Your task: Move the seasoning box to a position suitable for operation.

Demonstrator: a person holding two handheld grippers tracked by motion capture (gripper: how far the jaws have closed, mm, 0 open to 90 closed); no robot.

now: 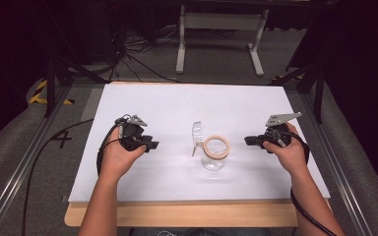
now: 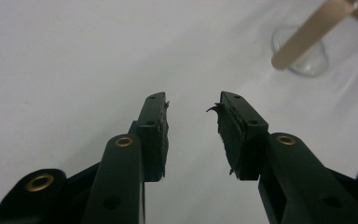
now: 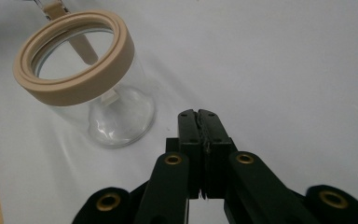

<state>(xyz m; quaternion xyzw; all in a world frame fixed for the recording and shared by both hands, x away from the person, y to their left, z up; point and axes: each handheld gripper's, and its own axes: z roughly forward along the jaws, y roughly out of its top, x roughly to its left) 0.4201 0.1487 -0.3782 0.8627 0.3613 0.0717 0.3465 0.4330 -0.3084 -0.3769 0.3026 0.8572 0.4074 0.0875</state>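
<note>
A clear glass jar (image 1: 214,158) with a beige ring round its mouth (image 3: 74,58) stands upright near the middle of the white board. Its glass lid (image 1: 197,133) is swung open on the jar's far left side. My left gripper (image 1: 153,145) hovers left of the jar, open, with nothing between its worn pads (image 2: 157,126). In the left gripper view, part of the jar (image 2: 307,42) sits at the upper right. My right gripper (image 1: 248,141) is to the right of the jar, a short gap away, its jaws shut on nothing (image 3: 199,119).
The white board (image 1: 177,105) lies on a wooden table whose front edge (image 1: 187,215) is near me. Metal rails run along both sides. Cables and a white frame stand on the floor beyond the board's far edge.
</note>
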